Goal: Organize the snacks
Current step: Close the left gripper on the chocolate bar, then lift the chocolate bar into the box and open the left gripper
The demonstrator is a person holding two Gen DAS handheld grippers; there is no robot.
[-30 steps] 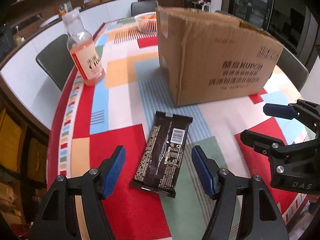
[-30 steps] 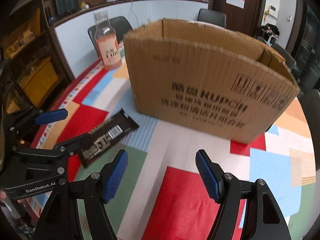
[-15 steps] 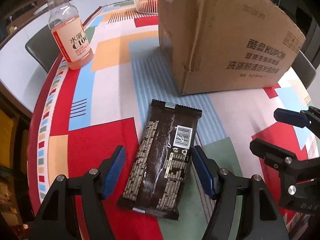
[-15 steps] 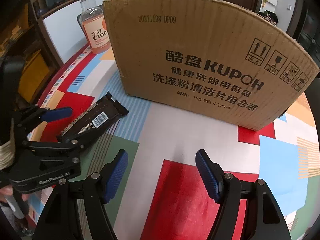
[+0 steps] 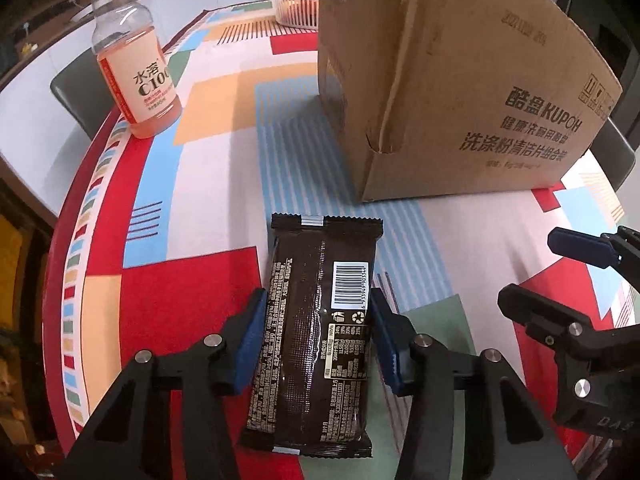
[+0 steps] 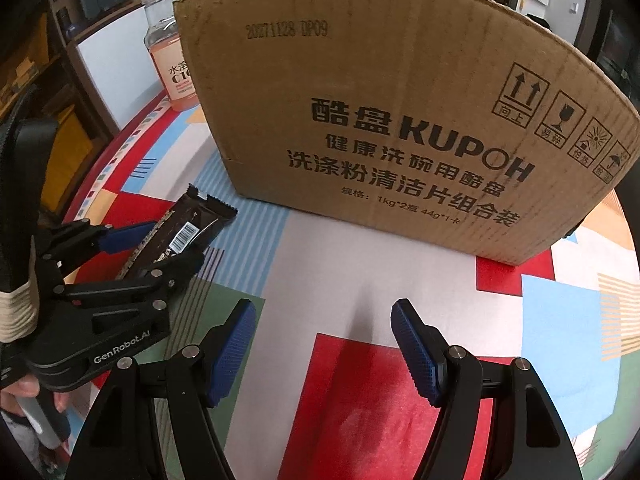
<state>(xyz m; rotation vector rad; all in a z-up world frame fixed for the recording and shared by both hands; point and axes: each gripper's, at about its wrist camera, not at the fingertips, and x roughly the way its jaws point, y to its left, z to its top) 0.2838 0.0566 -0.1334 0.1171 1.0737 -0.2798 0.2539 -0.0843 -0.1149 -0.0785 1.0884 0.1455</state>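
Note:
A dark brown snack packet [image 5: 316, 320] with a barcode lies on the patterned tablecloth in front of a large cardboard box [image 5: 452, 92]. My left gripper [image 5: 318, 340] has closed on the packet, its blue pads against both long sides. In the right wrist view the packet [image 6: 182, 236] sits between the left gripper's fingers [image 6: 124, 236], its far end tilted up. My right gripper [image 6: 324, 348] is open and empty, low over the cloth in front of the box [image 6: 400, 120].
A bottle of pink drink [image 5: 134, 68] stands near the table's left edge. A white basket [image 5: 294, 6] sits behind the box. Chairs stand around the table. The right gripper shows in the left wrist view [image 5: 560, 272].
My left gripper has moved forward around the packet and shut on its sides. The right gripper has come lower and closer to the box.

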